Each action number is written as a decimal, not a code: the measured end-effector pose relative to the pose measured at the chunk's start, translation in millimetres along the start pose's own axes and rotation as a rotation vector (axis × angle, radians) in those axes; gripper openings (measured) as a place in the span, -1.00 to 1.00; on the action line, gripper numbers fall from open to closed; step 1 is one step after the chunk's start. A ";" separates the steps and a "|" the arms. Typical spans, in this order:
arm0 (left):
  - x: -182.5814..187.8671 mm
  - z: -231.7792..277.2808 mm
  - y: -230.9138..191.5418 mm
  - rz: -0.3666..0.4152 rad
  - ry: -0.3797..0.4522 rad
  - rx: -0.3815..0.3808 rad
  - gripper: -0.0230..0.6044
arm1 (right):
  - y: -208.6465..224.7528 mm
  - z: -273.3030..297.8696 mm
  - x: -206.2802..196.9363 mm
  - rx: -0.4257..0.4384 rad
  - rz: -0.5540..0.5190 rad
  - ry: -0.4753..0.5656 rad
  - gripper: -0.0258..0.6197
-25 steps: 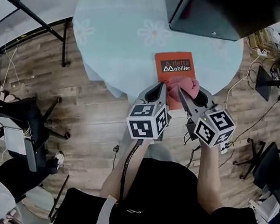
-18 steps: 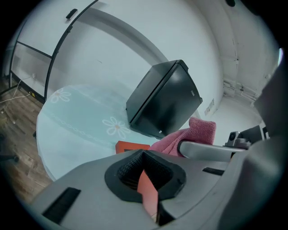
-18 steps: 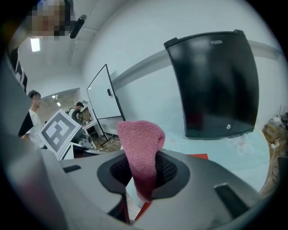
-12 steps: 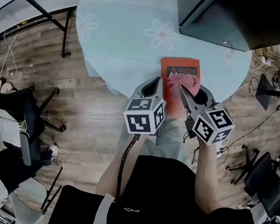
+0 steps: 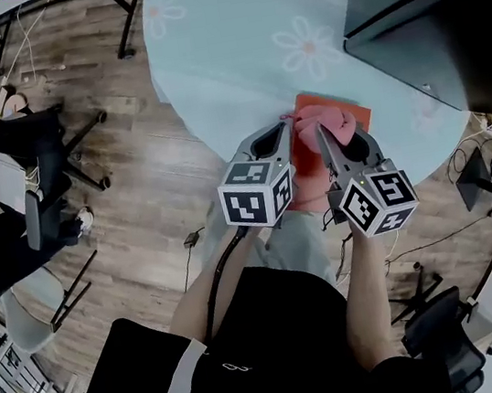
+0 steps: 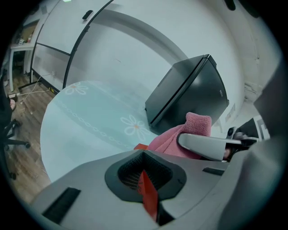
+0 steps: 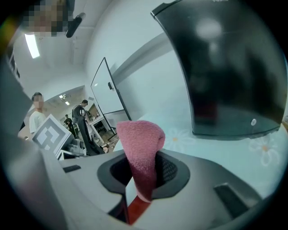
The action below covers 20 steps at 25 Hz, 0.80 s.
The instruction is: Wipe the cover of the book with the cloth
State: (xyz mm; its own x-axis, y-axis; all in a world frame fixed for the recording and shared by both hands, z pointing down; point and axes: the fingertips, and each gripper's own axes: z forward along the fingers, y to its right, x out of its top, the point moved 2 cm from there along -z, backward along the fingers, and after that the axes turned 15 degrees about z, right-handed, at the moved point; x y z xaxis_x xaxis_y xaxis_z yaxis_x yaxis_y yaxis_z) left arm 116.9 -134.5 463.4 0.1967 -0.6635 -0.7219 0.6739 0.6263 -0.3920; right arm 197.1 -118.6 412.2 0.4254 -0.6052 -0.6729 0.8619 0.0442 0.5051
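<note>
An orange-red book (image 5: 348, 108) lies near the front edge of the round table (image 5: 222, 47), largely covered by a pink cloth (image 5: 316, 122). My right gripper (image 5: 325, 132) is shut on that cloth (image 7: 140, 143), which stands up out of its jaws; red book cover (image 7: 135, 209) shows below the jaws. My left gripper (image 5: 285, 127) sits just left of the cloth, its jaws shut on a red sliver of the book (image 6: 147, 200). In the left gripper view the cloth (image 6: 173, 137) and the right gripper's fingers (image 6: 204, 146) lie just ahead.
A large black case (image 5: 426, 14) stands on the table behind the book (image 6: 189, 94) (image 7: 225, 67). Office chairs (image 5: 30, 179) stand on the wooden floor to the left. Two people (image 7: 38, 112) stand far off in the room.
The cloth has slid farther up the book's cover and now hides the printed title. Both grippers have stayed close together at the book while the head view has shifted.
</note>
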 end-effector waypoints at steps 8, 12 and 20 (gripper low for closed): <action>-11.9 23.2 -1.3 -0.071 -0.015 0.028 -0.89 | 18.6 28.1 -3.7 0.023 -0.007 -0.065 -0.64; -19.6 31.8 -1.3 -0.078 -0.052 0.038 -0.89 | 26.2 35.5 -11.9 0.020 -0.001 -0.088 -0.64; -19.5 51.1 15.4 -0.046 -0.114 0.024 -0.89 | 55.3 36.5 -11.5 -0.028 0.009 -0.087 -0.64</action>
State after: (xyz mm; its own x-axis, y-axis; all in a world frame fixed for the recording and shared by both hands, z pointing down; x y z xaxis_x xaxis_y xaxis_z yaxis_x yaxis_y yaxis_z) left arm 159.9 -132.9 500.6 0.2439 -0.7344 -0.6334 0.7004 0.5852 -0.4087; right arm 229.8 -138.2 467.6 0.4085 -0.6711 -0.6187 0.8661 0.0712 0.4947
